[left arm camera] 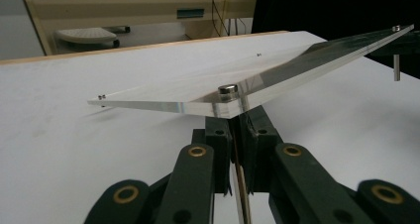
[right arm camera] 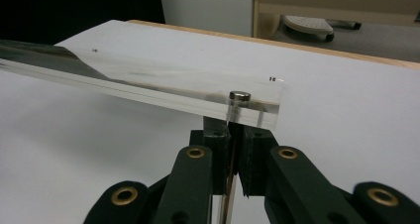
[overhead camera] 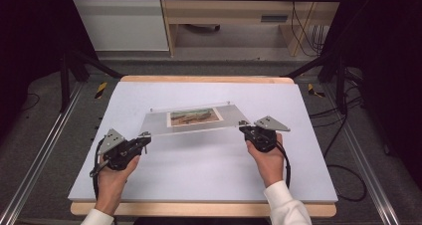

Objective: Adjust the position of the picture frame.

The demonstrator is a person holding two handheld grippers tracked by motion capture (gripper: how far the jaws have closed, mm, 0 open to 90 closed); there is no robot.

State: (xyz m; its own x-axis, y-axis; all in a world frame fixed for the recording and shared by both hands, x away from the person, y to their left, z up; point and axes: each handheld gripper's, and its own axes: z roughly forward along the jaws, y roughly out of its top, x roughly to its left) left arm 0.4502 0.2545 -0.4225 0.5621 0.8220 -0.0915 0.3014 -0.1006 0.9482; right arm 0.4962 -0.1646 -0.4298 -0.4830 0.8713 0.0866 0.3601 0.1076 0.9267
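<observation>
Clear acrylic frame (overhead camera: 191, 118), landscape print inside, round metal studs at corners

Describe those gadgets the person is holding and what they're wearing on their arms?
Each hand grips a black claw: the left claw and right claw both carry a grey three-cornered plate on top and trail a black cable. Up close, the claws' black linkage arms have brass-coloured rings at the pivots. The person wears white sleeves.
</observation>
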